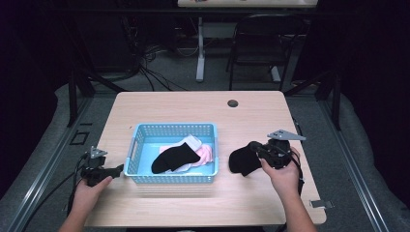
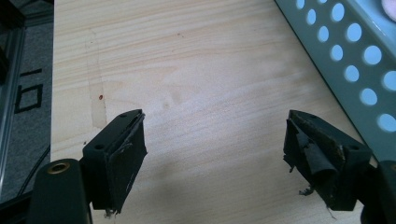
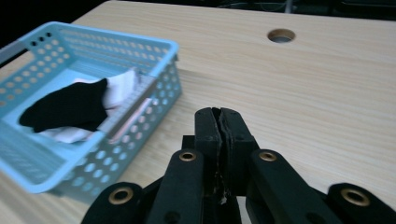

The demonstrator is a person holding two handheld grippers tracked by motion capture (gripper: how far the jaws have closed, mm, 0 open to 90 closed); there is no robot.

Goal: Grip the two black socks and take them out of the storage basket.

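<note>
- We are pressing the right gripper's fingers flat together in the right gripper view, pads meeting with no gap showing.
- In the high view, a black sock is hanging just left of the right gripper, touching its tip; we cannot tell whether a fold of it is pinched.
- Beyond those fingers, to their left, the blue basket is sitting on the surface, holding another black sock over white and pink ones.
- We are holding the left gripper's fingers spread wide, with bare surface between them.
- The basket's perforated wall is running just beside the right-hand finger of that pair.
- In the high view, the left gripper is resting just left of the basket.
</note>
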